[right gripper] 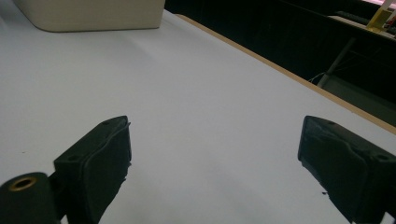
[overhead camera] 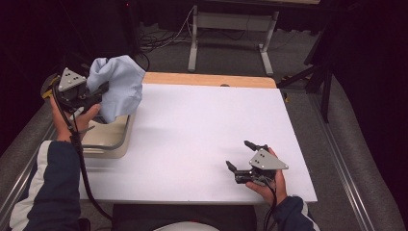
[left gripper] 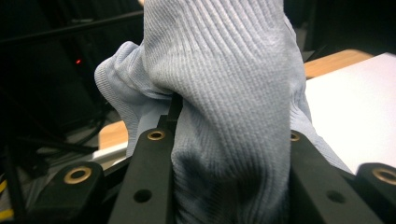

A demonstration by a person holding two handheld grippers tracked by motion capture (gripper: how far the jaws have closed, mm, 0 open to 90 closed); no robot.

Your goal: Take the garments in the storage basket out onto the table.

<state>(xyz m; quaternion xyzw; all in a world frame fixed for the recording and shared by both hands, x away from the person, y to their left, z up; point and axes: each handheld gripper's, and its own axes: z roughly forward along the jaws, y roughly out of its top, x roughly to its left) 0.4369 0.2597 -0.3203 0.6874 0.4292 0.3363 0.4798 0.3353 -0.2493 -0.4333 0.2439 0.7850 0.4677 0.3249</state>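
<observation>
A pale blue ribbed cloth (overhead camera: 119, 85) hangs bunched in the air over the cream bin (overhead camera: 109, 144) at the table's left edge. My left gripper (overhead camera: 98, 92) is shut on the cloth, which drapes over both jaws in the left gripper view (left gripper: 224, 93). Near the table's front right, my right gripper (overhead camera: 239, 155) rests low over the white tabletop, open, with nothing between its jaws. The right gripper view shows its gripper (right gripper: 215, 154) above bare white surface, with the bin (right gripper: 93, 16) far off.
The white tabletop (overhead camera: 202, 130) has a wooden strip (overhead camera: 207, 79) along its far edge. A metal table frame (overhead camera: 231, 33) and cables stand on the floor beyond. Dark curtains surround the area.
</observation>
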